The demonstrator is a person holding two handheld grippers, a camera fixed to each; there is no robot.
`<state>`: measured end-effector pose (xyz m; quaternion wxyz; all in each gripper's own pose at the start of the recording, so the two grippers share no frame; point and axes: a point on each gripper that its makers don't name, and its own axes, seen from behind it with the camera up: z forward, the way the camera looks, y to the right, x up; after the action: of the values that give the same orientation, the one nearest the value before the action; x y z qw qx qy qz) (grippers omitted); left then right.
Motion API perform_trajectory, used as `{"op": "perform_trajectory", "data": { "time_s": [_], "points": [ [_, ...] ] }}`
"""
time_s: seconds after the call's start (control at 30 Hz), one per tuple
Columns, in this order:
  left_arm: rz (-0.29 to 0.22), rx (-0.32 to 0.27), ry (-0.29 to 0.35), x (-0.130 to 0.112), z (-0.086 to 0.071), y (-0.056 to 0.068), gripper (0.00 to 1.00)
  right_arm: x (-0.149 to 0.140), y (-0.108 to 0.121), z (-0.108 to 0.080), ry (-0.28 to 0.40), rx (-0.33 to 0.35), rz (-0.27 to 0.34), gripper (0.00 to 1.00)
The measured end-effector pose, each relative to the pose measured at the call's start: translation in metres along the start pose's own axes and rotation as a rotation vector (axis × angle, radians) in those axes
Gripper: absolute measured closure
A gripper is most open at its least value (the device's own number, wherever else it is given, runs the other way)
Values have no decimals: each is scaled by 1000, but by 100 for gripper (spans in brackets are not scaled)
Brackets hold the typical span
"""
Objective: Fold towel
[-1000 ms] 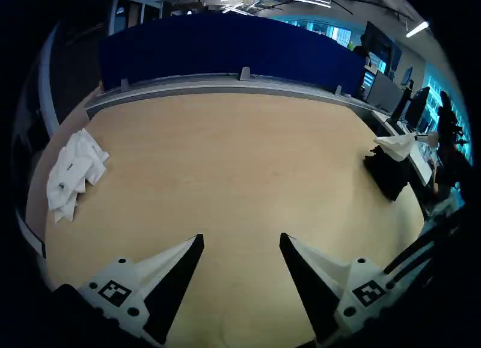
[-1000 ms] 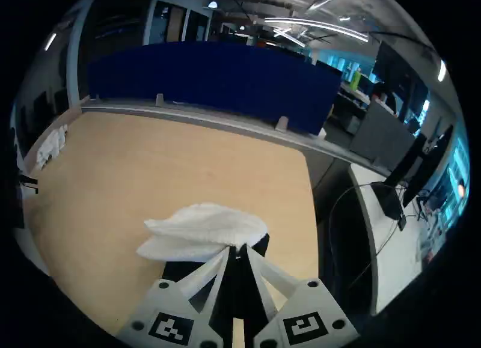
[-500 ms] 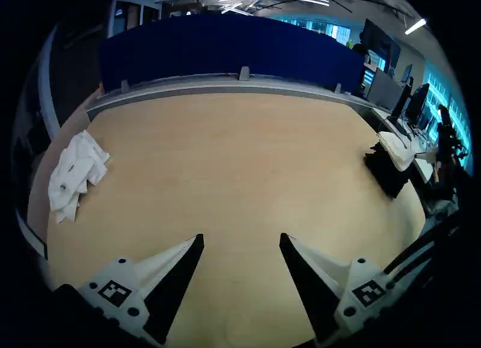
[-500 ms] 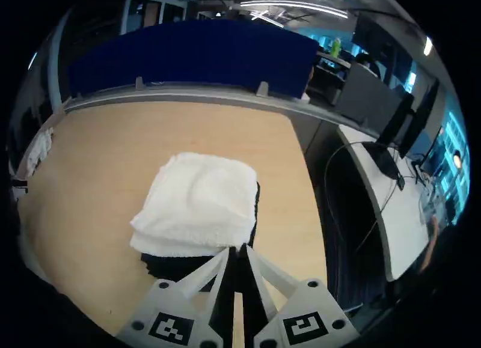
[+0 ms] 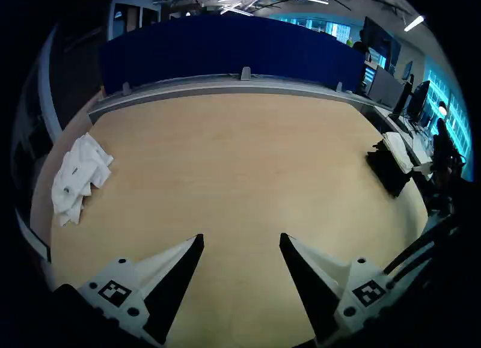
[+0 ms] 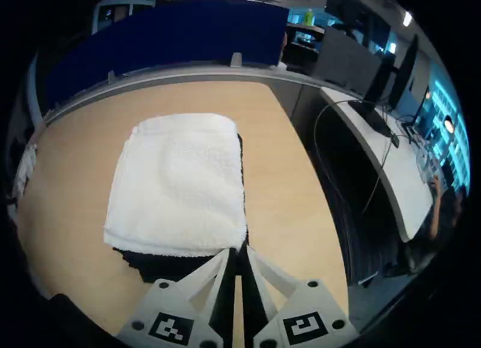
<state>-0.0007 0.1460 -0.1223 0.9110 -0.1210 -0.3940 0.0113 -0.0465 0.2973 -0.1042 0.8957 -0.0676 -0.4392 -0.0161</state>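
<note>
the wooden table (image 5: 240, 167) runs up to a blue divider (image 5: 228, 47) at 12 o'clock. in the right gripper view, the folded towel (image 6: 177, 180) lies flat on a dark stack (image 6: 150, 265), just left of centre, near the table's 3 o'clock edge. in the left gripper view a crumpled towel (image 5: 79, 180) sits at 9 o'clock, well apart from the stack at 3 o'clock.

the left gripper (image 5: 240, 237) hangs over bare wood with its fingers spread wide and nothing between them. the right gripper (image 6: 239, 250) has its fingers pressed together, tips at the folded towel's near right corner. whether any cloth is caught between them cannot be told.

the step in hand looks like letting go of the finished fold. to do it well, part the fingers fully before backing off toward 6 o'clock, so that the corner isn't dragged and the layers don't slide off the stack. keep low and straight, without twisting.

the folded towel's long axis runs from 6 to 12 o'clock in the right gripper view, pointing away from the gripper toward the divider, with its short edges at 6 and 12.
</note>
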Motion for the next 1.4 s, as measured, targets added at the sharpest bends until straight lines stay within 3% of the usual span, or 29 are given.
{"op": "perform_trajectory", "data": {
  "time_s": [0.27, 0.47, 0.6, 0.73, 0.87, 1.2, 1.4],
  "points": [
    [1, 2, 1, 3, -1, 0, 6, 2, 0, 0, 8, -9, 0, 93],
    [4, -2, 2, 5, 0, 2, 6, 3, 3, -7, 35, -27, 7, 82],
    [5, -6, 2, 6, 1, 3, 6, 0, 9, -14, 42, -52, 16, 58],
    [4, -8, 4, 7, 2, 3, 6, 0, 12, -20, 64, -66, 23, 41],
    [1, -10, 6, 7, 4, 2, 6, 5, 9, -27, 104, -71, 26, 2],
    [-3, -15, 12, 8, 1, 0, 6, 20, -10, -39, 157, -68, -12, 0],
    [-8, -12, 24, 10, 0, -5, 6, 46, -44, -52, 248, -27, -28, 0]
  ]
}}
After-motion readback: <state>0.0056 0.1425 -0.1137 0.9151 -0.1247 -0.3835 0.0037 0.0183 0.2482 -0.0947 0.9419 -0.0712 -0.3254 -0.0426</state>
